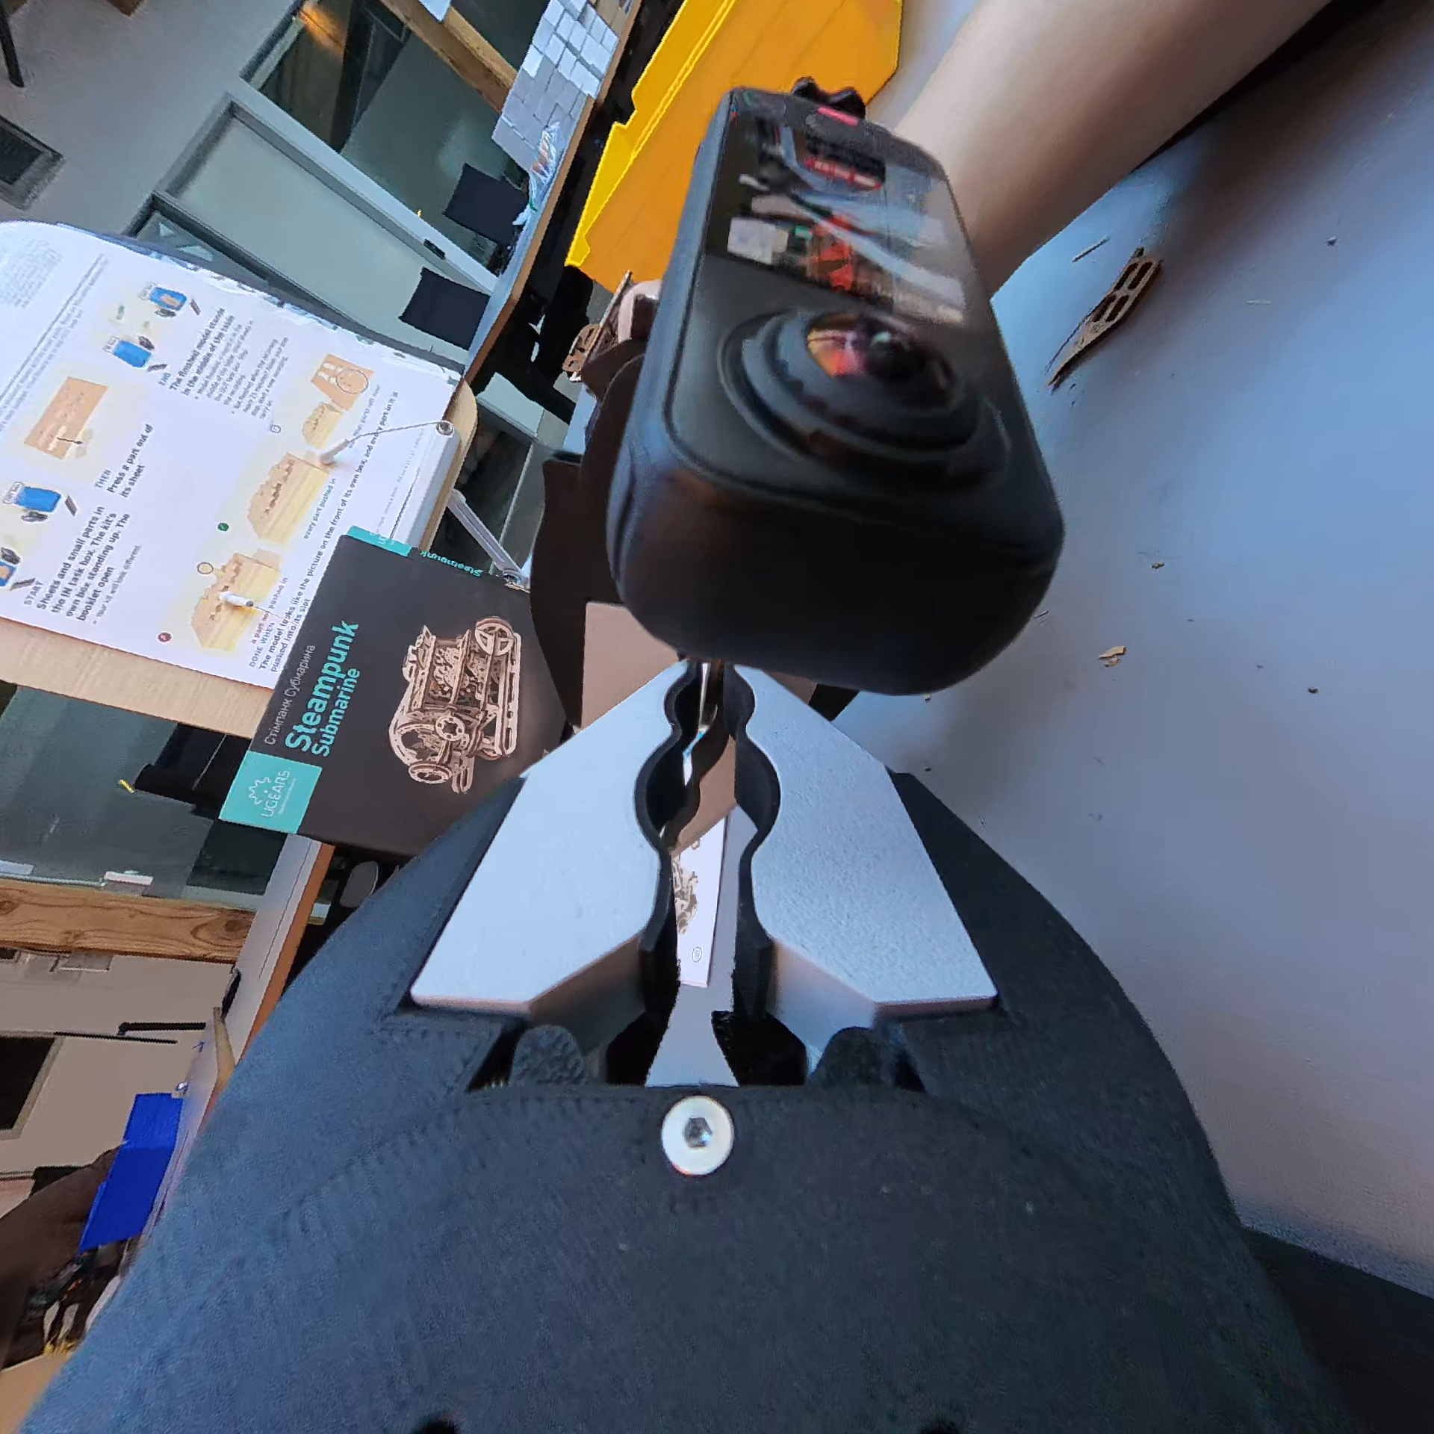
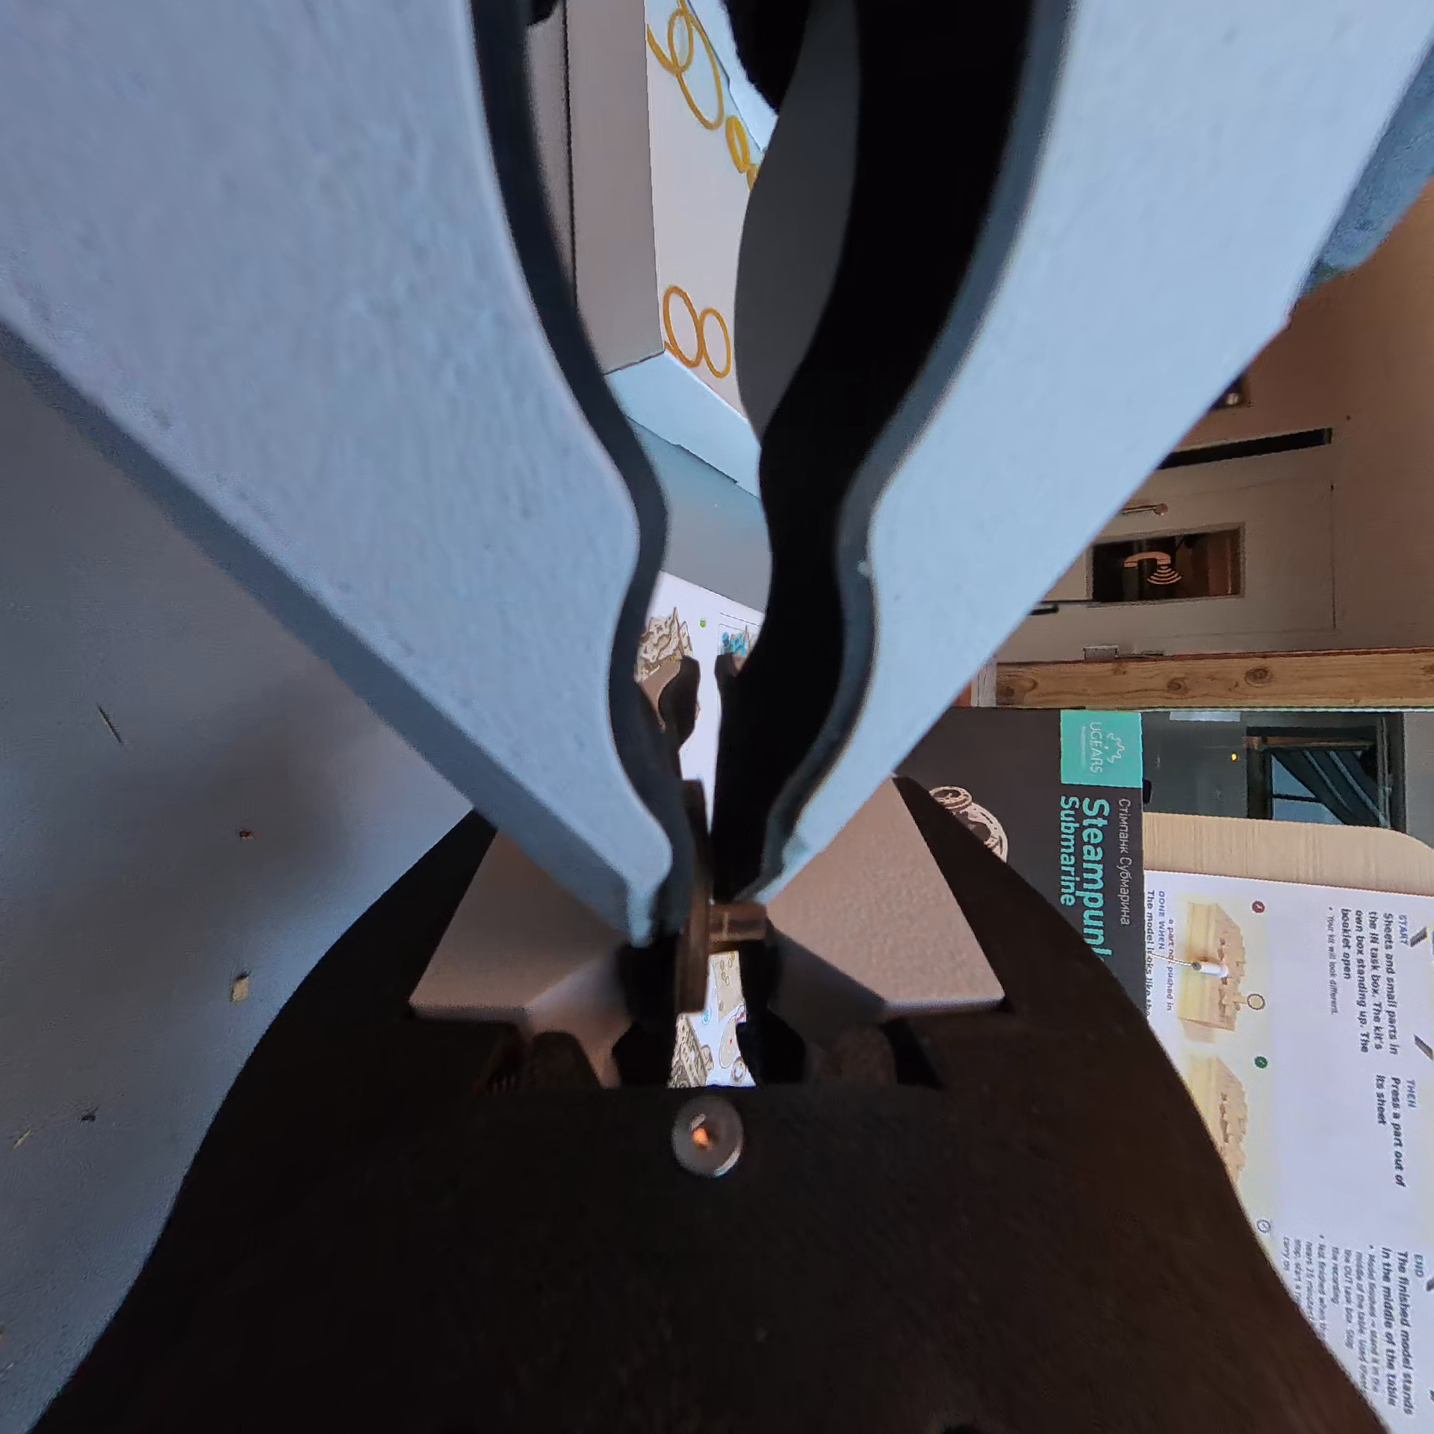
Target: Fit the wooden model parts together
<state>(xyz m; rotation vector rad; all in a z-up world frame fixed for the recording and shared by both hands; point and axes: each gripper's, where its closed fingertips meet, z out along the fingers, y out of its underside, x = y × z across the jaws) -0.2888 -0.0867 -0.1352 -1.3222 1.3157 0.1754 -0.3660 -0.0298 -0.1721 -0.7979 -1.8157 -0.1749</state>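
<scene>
The two grippers meet head-on above the grey table [image 1: 1210,815]. My left gripper [image 1: 704,687] is shut on a thin, dark wooden part, seen edge-on. In the right wrist view the left gripper [image 2: 698,919] reaches in from above. Its grey fingers [image 2: 388,465] pinch a round wooden part [image 2: 691,892] with a small crosspiece [image 2: 737,923], close to the right gripper's base. My right gripper [image 2: 704,687] shows only as two black tips with a narrow gap, mostly hidden behind the left fingers. The right gripper's black camera [image 1: 838,388] fills the left wrist view.
A black and teal kit box [image 1: 403,698] and an illustrated instruction sheet [image 1: 155,427] stand beside the table; both also show in the right wrist view, the box [image 2: 1086,815] and the sheet [image 2: 1280,1086]. A wooden offcut [image 1: 1110,310] and small chips lie on the table. A person's forearm [image 1: 1086,116] is behind. There is about 10 cm between the tips of the two grippers.
</scene>
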